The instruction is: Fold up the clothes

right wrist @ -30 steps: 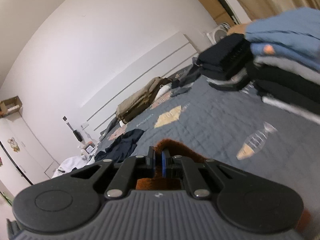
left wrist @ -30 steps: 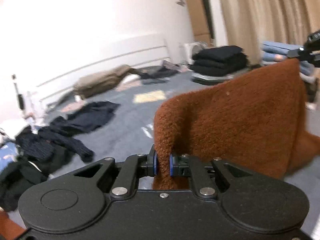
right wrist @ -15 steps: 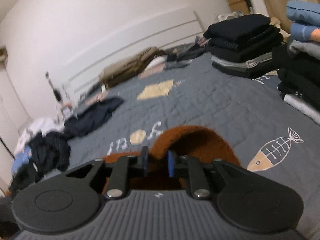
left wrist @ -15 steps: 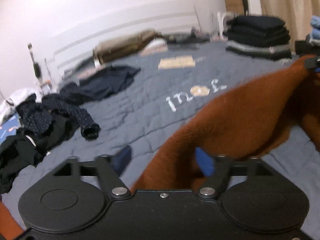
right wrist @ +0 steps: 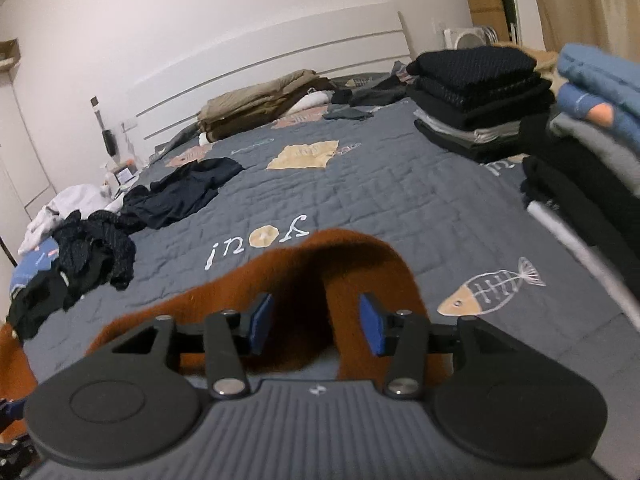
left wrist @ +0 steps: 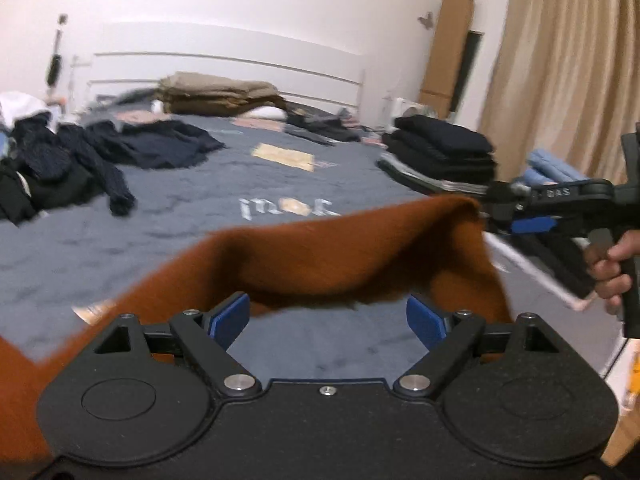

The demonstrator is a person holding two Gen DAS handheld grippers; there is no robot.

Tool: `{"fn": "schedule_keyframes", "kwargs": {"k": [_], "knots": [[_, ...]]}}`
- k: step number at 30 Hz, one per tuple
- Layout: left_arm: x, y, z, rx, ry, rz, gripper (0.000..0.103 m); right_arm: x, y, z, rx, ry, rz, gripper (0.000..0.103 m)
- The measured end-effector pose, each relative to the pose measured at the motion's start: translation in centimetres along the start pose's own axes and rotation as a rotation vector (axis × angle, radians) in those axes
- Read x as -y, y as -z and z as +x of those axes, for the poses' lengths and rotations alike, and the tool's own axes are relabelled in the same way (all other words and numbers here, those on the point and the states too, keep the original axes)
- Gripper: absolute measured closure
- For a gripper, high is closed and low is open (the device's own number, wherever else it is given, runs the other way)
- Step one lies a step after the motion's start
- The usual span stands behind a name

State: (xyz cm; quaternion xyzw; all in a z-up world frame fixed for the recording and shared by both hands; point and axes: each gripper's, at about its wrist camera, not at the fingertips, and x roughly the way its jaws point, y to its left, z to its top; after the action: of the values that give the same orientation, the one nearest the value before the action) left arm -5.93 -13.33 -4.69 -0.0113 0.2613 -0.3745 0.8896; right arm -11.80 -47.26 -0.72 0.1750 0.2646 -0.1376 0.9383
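Note:
A rust-brown fuzzy garment [left wrist: 328, 252] sags in a band just above the grey quilted bed [left wrist: 168, 224]. My left gripper [left wrist: 326, 322] is near its lower edge; the jaws are opening wide and the blue pads [left wrist: 228, 320] touch no cloth. In the right wrist view a fold of the brown garment [right wrist: 352, 264] rises between the pads of my right gripper [right wrist: 316, 326]. Its jaws are opening and the pads stand off the cloth. In the left wrist view the right gripper [left wrist: 516, 216] sits at the garment's far corner, with a person's hand [left wrist: 608, 268] on its handle.
Folded dark clothes [right wrist: 476, 92] and a blue-and-grey stack [right wrist: 592, 96] stand at the right. Unfolded dark clothes [right wrist: 80, 256] and a navy garment [right wrist: 188, 192] lie at the left. Tan bedding [left wrist: 216, 94] lies by the headboard. Curtains [left wrist: 568, 60] hang at the right.
Both grippers were shut on the brown garment and have opened. The garment, held up like a wall before, has dropped into a low sagging band. Both views have rolled level.

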Motion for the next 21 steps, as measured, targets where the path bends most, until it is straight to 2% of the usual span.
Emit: {"fn": "schedule_keyframes", "kwargs": {"k": [4, 9, 16, 21], "knots": [[0.8, 1.3, 0.0, -0.018, 0.073, 0.024, 0.018, 1.5, 2.2, -2.9, -0.006, 0.051, 0.013, 0.052], [0.5, 1.8, 0.0, -0.035, 0.122, -0.008, 0.018, 4.9, 5.8, -4.5, -0.054, 0.142, 0.113, 0.051], [0.8, 1.7, -0.9, -0.015, 0.181, -0.022, 0.018, 8.0, 9.6, -4.8, -0.099, 0.244, 0.219, 0.051], [1.4, 1.8, -1.1, -0.017, 0.227, -0.041, 0.018, 9.2, 10.9, -3.5, -0.163, 0.243, 0.282, 0.051]]}}
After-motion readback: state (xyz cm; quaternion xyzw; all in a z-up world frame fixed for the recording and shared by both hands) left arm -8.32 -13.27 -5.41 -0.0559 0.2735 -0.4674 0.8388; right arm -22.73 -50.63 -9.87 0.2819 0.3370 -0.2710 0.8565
